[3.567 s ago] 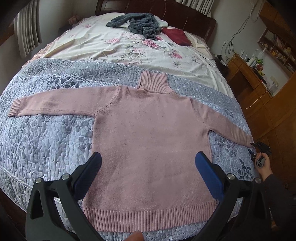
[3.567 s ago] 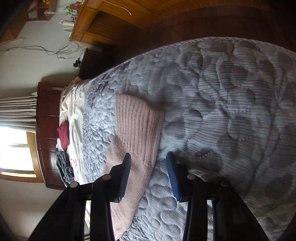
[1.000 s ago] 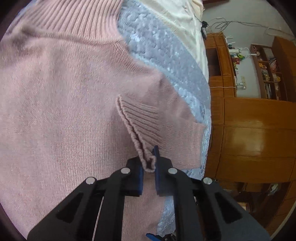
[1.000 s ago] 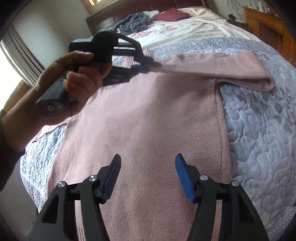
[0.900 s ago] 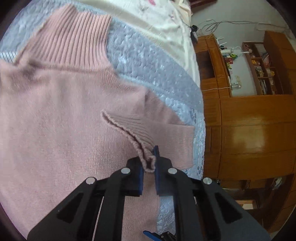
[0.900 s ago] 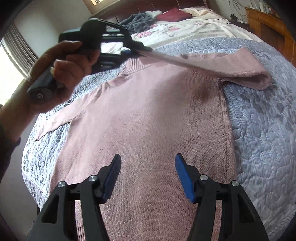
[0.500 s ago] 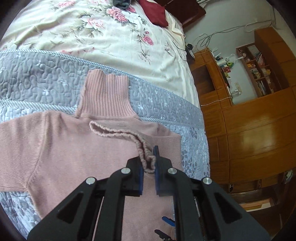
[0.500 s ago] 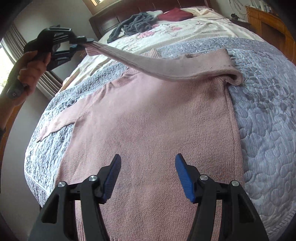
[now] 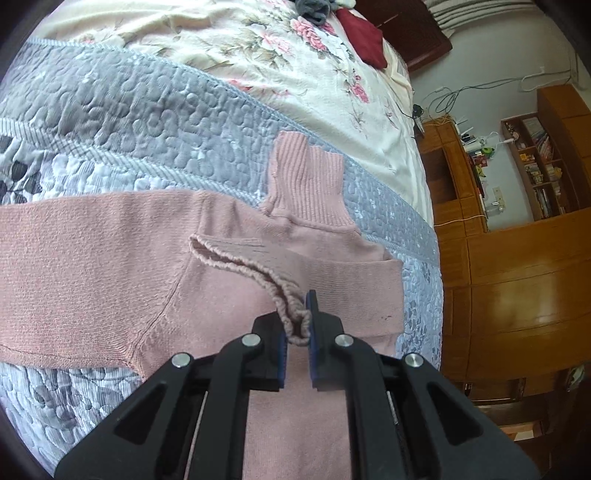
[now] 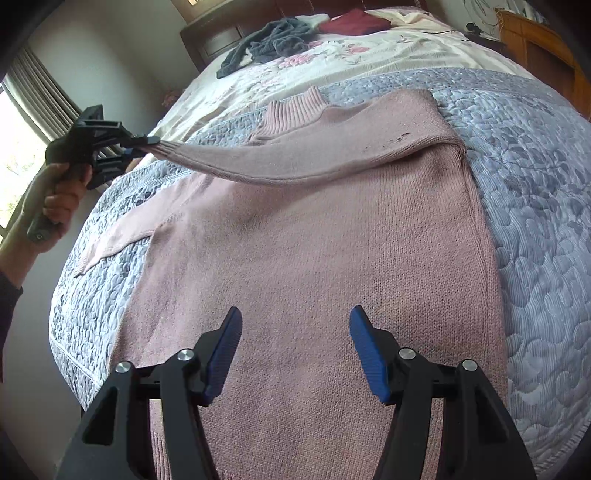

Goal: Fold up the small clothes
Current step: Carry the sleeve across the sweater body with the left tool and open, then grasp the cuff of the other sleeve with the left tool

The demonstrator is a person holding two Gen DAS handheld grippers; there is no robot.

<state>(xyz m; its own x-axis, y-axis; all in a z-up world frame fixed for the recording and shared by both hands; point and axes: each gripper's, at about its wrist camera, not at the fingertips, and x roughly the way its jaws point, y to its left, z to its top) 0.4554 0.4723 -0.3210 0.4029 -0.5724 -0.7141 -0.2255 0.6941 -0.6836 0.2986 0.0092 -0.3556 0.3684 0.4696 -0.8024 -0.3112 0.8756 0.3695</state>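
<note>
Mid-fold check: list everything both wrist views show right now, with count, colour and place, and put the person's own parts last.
sweater: one, pink, flat on the quilt, one sleeve lifted across its chest
quilt: one, grey-blue, foot half of the bed
bedspread: one, cream floral, head half
grey clothes: one pile, near the headboard
red garment: one, beside that pile
cabinets: brown wood, beside the bed
left gripper: black, blue pads, shut on the sleeve cuff
right gripper: open, above the sweater
hand: one, holding the left gripper
</note>
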